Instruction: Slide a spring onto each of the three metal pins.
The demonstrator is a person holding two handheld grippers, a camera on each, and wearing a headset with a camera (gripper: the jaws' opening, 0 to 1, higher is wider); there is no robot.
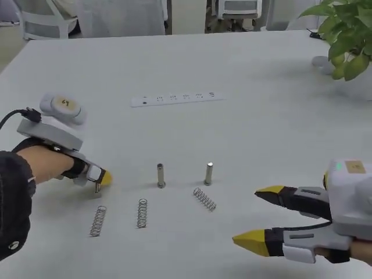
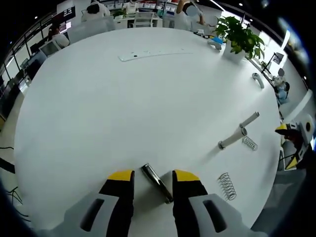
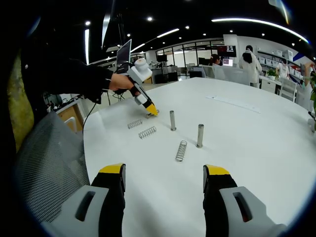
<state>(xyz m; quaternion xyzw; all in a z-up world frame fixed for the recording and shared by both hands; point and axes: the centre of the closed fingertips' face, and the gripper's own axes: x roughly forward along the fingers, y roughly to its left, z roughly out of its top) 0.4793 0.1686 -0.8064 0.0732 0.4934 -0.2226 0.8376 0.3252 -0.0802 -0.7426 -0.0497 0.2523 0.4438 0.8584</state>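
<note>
Three metal pins stand in a row on the white table: a left pin, a middle pin and a right pin. All three are bare. Three springs lie flat in front of them: left, middle and right. My left gripper is down at the left pin, which stands between its parted jaws without being pinched. My right gripper hovers open at the lower right, apart from the right spring.
A white power strip lies beyond the pins. A potted plant stands at the far right. Chairs line the far table edge. A mesh chair sits beside the table on the right gripper's side.
</note>
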